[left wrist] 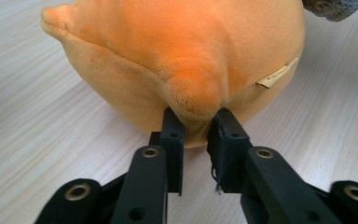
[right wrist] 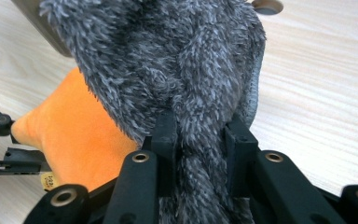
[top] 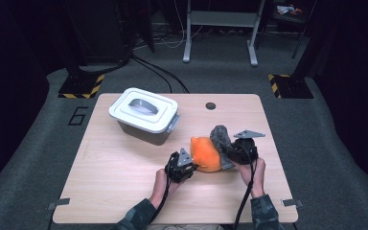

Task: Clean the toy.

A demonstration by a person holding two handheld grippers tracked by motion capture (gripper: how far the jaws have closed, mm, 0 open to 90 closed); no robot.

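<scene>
An orange plush toy (top: 206,153) lies on the wooden table (top: 115,182), right of the middle. Over its right side drapes a grey fuzzy cloth (top: 220,135). My left gripper (top: 194,166) comes at the toy from the left and is shut on a fold of orange plush (left wrist: 186,56); in the left gripper view the left gripper (left wrist: 196,127) pinches that fold between its pads. My right gripper (top: 230,153) is shut on the grey fuzzy cloth (right wrist: 177,60), and in the right gripper view the right gripper (right wrist: 200,135) has the pile bunched between both jaws. The orange toy (right wrist: 74,135) shows to their left.
A white lidded box (top: 143,115) with a grey handle stands at the table's back left. A round cable hole (top: 211,106) sits near the far edge. A small tag (left wrist: 277,74) hangs from the toy. Beyond the table are floor cables and a desk frame.
</scene>
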